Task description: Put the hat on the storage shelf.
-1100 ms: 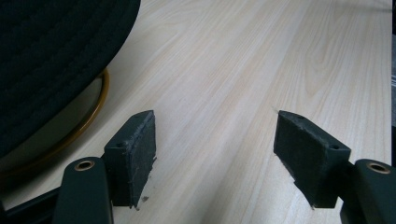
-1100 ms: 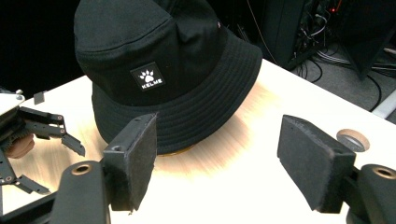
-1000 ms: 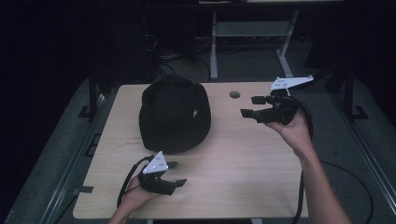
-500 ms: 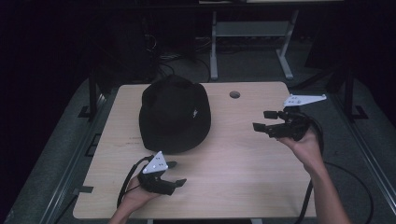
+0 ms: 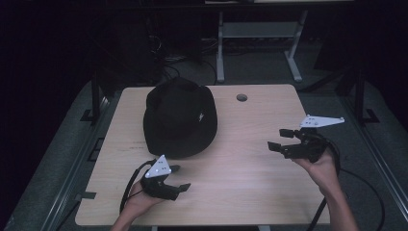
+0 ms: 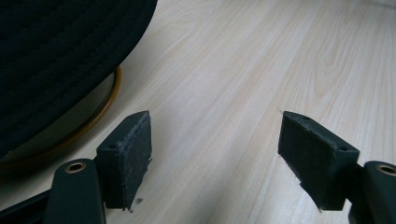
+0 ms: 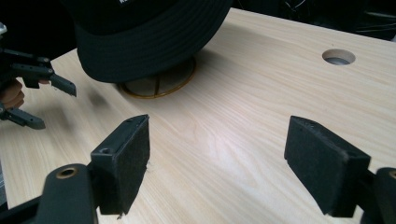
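Pale wood-grain worktop (image 5: 250,173), with a black hat (image 5: 180,118) left of centre toward the far edge, propped on a thin golden wire ring (image 7: 159,86) beneath its brim. At the near left, left claw (image 5: 177,178) spread wide and empty, low over the wood just short of the hat's brim, unchanged from a second ago. Further right, a round hole (image 5: 242,97) near the far edge. At the right, right claw (image 5: 281,139) also gaping wide, gripping nothing, now lower and nearer the person than before, well apart from the hat and pointing leftward.
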Action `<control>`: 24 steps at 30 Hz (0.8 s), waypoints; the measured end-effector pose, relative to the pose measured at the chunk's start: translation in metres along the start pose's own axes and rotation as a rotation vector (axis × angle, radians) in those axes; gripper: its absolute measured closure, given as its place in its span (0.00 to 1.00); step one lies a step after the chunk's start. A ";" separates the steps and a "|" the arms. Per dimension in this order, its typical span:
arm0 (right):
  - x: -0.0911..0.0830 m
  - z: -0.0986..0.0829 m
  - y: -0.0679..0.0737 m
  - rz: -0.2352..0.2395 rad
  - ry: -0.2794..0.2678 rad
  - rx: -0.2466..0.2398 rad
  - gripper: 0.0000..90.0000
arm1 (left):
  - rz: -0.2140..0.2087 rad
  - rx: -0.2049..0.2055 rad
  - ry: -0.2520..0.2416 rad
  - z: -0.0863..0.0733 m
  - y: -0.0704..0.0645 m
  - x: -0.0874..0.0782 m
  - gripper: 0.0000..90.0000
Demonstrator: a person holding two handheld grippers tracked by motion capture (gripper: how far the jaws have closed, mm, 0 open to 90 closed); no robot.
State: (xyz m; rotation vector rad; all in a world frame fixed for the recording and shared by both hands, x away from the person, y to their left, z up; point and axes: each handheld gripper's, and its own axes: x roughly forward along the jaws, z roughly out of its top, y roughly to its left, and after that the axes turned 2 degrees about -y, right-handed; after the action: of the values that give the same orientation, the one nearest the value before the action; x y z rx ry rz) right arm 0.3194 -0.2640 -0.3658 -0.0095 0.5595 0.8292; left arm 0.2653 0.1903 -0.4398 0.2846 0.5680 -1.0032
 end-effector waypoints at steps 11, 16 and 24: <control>-0.012 -0.023 -0.001 -0.025 -0.004 0.012 0.23 | 0.003 -0.008 0.004 -0.001 0.002 -0.002 0.27; -0.017 -0.035 0.000 -0.037 -0.013 0.018 0.22 | 0.003 -0.025 0.002 -0.002 0.002 -0.002 0.26; -0.024 -0.063 0.003 -0.058 -0.029 0.032 0.22 | 0.009 -0.028 0.003 -0.003 0.003 -0.004 0.26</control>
State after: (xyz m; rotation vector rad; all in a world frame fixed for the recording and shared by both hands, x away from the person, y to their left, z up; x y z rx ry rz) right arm 0.2755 -0.2928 -0.4075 0.0158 0.5432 0.7629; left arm 0.2654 0.1957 -0.4401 0.2636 0.5826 -0.9856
